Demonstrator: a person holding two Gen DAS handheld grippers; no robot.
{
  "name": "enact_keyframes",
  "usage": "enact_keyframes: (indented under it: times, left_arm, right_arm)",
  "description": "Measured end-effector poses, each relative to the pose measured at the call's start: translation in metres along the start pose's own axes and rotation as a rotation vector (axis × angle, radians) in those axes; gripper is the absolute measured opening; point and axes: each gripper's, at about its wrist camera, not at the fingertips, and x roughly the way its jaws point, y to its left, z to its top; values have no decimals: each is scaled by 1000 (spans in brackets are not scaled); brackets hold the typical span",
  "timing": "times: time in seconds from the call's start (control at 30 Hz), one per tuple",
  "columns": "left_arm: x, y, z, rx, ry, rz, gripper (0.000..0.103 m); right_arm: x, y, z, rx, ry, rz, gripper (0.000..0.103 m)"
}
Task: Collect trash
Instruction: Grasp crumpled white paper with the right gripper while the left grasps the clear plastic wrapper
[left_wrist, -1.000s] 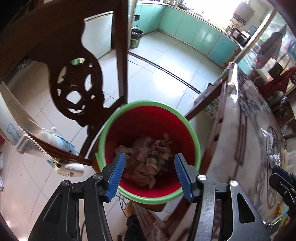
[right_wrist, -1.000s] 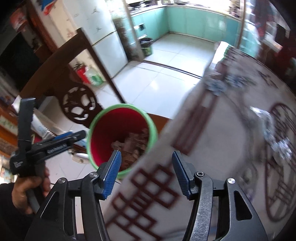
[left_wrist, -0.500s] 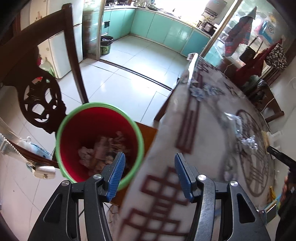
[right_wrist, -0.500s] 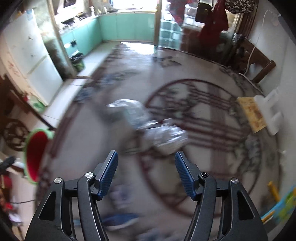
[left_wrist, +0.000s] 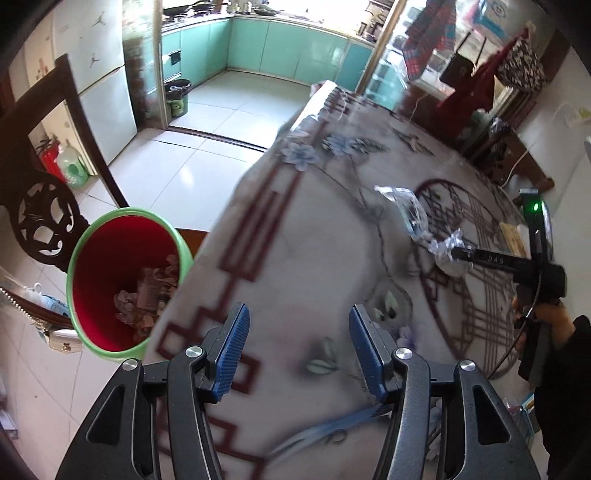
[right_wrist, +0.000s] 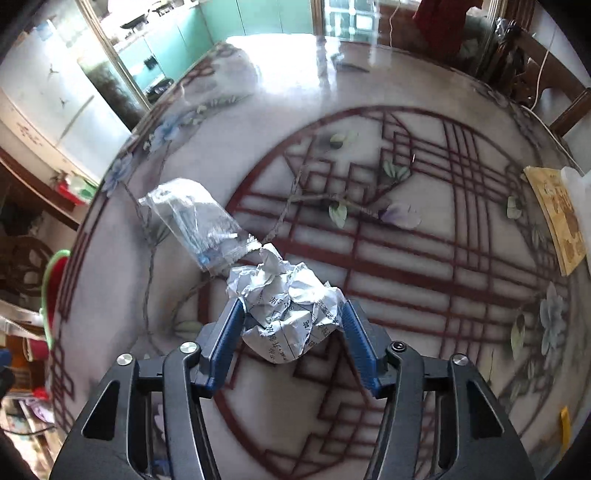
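The right tongs (right_wrist: 291, 325) had just been closing around the crumpled paper ball (right_wrist: 291, 314) on the table (right_wrist: 461, 258), pads touching its sides to lift it. The clear plastic bag (right_wrist: 195, 221) lay just beyond. The left tongs (left_wrist: 299, 347) hung open, empty, the red bin (left_wrist: 122, 277) to their left.

Home dining area opening onto kitchen. Teal kitchen cabinets (left_wrist: 295, 51) seen past sliding-door track; white refrigerator (left_wrist: 99, 92) against wall. Carved wooden chair (left_wrist: 40, 206) set beside patterned round bench (left_wrist: 314, 258). Clothes and bags (left_wrist: 491, 74) hung at back. White tiled floor (left_wrist: 177, 177) laid throughout.
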Motion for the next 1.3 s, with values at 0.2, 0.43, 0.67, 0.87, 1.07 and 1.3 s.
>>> enact_keyframes:
  times: [0.2, 0.43, 0.67, 0.87, 1.07, 1.3]
  left_arm:
    - [15, -45, 12, 46, 25, -28, 55]
    - [53, -100, 67, 20, 19, -115, 55]
    - [123, -127, 110, -131, 73, -162, 55]
    - [170, -143, 130, -185, 92, -141, 55]
    - [203, -161, 130, -78, 152, -132, 34]
    - [190, -171, 127, 21, 135, -168, 7]
  right_arm:
    - [-27, -17, -23, 15, -61, 76, 41]
    - [-63, -35, -66, 80, -121, 128, 41]
    - [-60, -54, -70, 122, -118, 95, 42]
    - [-48, -60, -61, 103, -115, 78, 43]
    - [-33, -61, -57, 103, -88, 101, 43]
    - [-37, -55, -57, 111, -96, 110, 43]
